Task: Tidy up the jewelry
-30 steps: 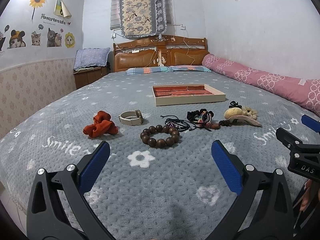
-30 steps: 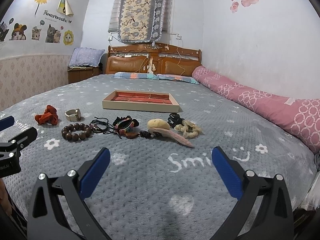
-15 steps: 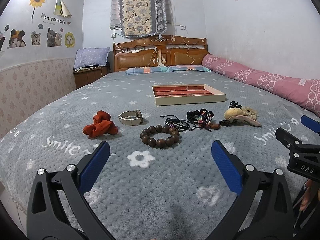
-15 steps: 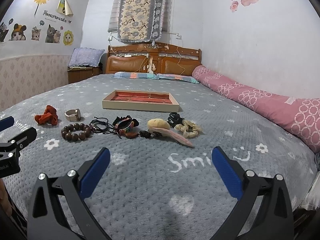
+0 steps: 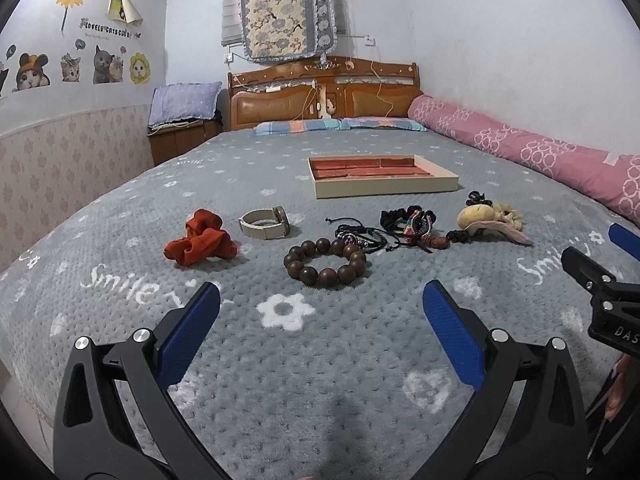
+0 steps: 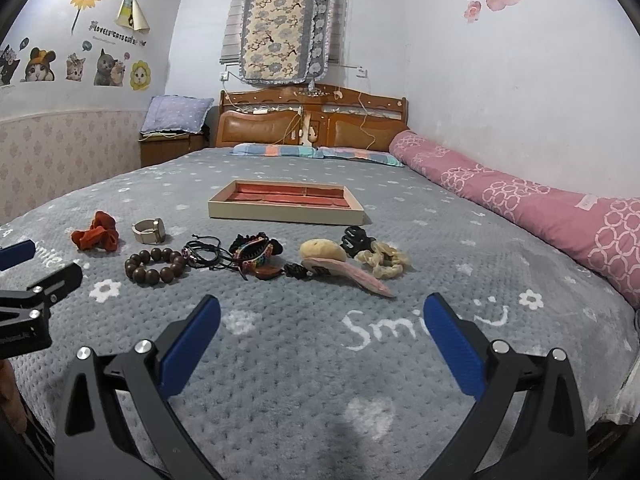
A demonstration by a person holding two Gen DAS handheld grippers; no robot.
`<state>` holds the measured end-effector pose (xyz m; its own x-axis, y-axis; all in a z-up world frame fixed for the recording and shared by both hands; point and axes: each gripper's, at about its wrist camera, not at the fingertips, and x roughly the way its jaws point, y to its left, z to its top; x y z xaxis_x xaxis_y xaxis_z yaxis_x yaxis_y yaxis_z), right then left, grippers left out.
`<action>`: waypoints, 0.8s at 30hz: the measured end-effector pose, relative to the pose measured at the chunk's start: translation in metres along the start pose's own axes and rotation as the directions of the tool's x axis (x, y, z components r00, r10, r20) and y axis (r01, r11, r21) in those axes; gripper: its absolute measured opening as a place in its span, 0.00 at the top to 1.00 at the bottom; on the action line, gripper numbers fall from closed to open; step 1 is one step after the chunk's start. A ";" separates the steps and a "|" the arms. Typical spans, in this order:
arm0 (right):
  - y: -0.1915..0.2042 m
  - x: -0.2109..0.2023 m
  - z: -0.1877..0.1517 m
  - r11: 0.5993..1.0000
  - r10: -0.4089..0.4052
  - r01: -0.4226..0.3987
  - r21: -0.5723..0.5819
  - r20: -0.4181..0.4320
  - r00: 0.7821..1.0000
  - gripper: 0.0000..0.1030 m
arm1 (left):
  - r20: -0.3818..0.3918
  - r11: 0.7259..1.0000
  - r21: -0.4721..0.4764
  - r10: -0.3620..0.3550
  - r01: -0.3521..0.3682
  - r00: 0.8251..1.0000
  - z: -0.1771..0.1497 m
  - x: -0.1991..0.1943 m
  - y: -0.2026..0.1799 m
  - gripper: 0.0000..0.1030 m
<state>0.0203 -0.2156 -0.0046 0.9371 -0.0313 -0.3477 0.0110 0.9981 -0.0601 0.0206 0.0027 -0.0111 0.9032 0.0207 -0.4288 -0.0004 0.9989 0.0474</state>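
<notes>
Your left gripper [image 5: 320, 308] hangs just above the grey bedspread [image 5: 340, 380] with its blue-padded jaws spread wide and nothing between them, and your right gripper [image 6: 320, 320] is the same, released and empty over the word "Smile" stitched in the cover. Beyond your left gripper lies the brown wooden bead bracelet [image 5: 325, 263], with the orange scrunchie [image 5: 200, 239] to its left and the beige watch band [image 5: 264, 223] between and a little behind them. To the right of the beads runs a row: black cord bracelets [image 5: 360, 235], a woven multicoloured bracelet [image 5: 414, 222], then a yellow plush hair clip [image 6: 323, 251], a black claw clip [image 6: 355, 237] and a cream scrunchie [image 6: 383, 261] beside it. Farther up the bed sits the shallow jewelry tray [image 5: 384, 191] with its red-lined compartments, apart from all the pieces. A rolled pink quilt [image 6: 520, 204] lies along the right wall, and the wooden headboard [image 5: 324, 98] closes the far end.
</notes>
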 end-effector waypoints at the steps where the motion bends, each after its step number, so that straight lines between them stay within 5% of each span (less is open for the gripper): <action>1: 0.000 0.001 0.000 1.000 0.006 -0.006 0.001 -0.001 1.000 0.04 | -0.008 1.000 -0.002 0.000 0.000 1.000 0.000 0.002 0.001 0.05; 24: -0.019 0.078 0.022 0.999 -0.030 0.032 0.008 -0.210 0.977 0.04 | -0.189 1.000 -0.009 -0.018 0.017 0.982 0.039 0.072 0.008 0.05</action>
<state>0.1010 -0.2354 -0.0102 0.8420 -0.0712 -0.5348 0.0440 0.9970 -0.0635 0.1021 0.0103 -0.0064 0.8055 0.0100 -0.5925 0.0110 0.9994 0.0318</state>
